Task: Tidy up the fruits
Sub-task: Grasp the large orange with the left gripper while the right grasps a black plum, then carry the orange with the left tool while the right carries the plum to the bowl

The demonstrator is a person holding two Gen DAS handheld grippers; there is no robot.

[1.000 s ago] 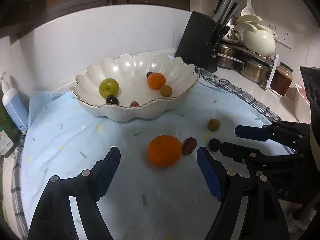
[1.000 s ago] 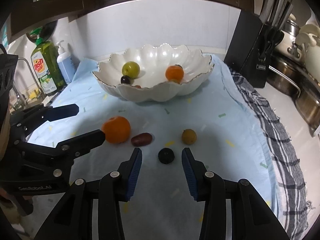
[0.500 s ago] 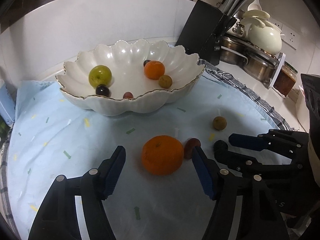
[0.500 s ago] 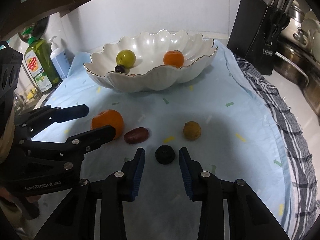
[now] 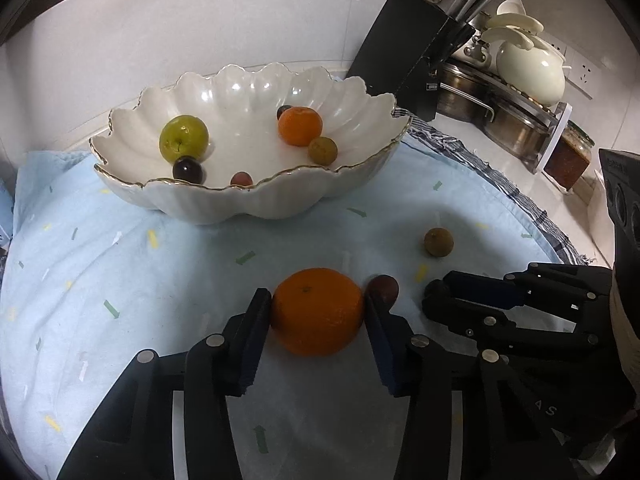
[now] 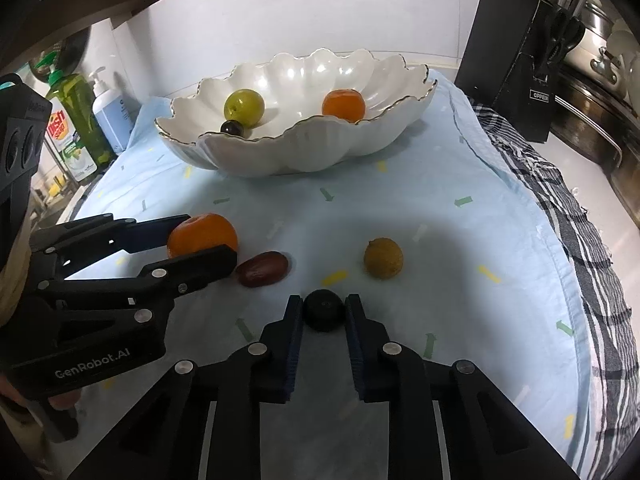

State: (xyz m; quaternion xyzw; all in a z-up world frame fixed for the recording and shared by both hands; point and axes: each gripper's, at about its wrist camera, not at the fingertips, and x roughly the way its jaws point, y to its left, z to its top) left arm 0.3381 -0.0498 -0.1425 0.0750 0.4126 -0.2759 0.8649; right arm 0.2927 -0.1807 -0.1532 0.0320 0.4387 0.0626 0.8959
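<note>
- The left gripper (image 5: 318,312) has just been closing, and its blue pads now press both sides of the large orange (image 5: 317,311), which sits on the cloth.
- The right gripper (image 6: 323,312) has also just been closing; its jaws are clamped on the small dark fruit (image 6: 323,314), also down on the cloth.
- Only the right wrist view shows that dark fruit plainly; in the left view the right gripper's fingers cover nearly all of it.
- The reddish oval fruit (image 6: 262,269) lies whole in the right view, just beside the left gripper's near finger; in the left view that finger hides half of it.
- A brownish round fruit (image 6: 383,258) lies apart on the cloth, to the right of both grasped fruits.
- The scalloped white bowl (image 5: 256,200) holds a green fruit (image 5: 184,139), a small orange (image 5: 300,126), a dark grape (image 5: 187,169) and smaller pieces; from the right view its wall hides the lower ones.
- A pale blue cloth (image 5: 120,280) with scattered flecks covers the counter, over a checked towel (image 6: 560,220).
- A knife block (image 5: 412,64), pots and a cream teapot (image 5: 530,68) stand to the right; soap bottles (image 6: 76,128) stand at the left, seen only from the right wrist.
</note>
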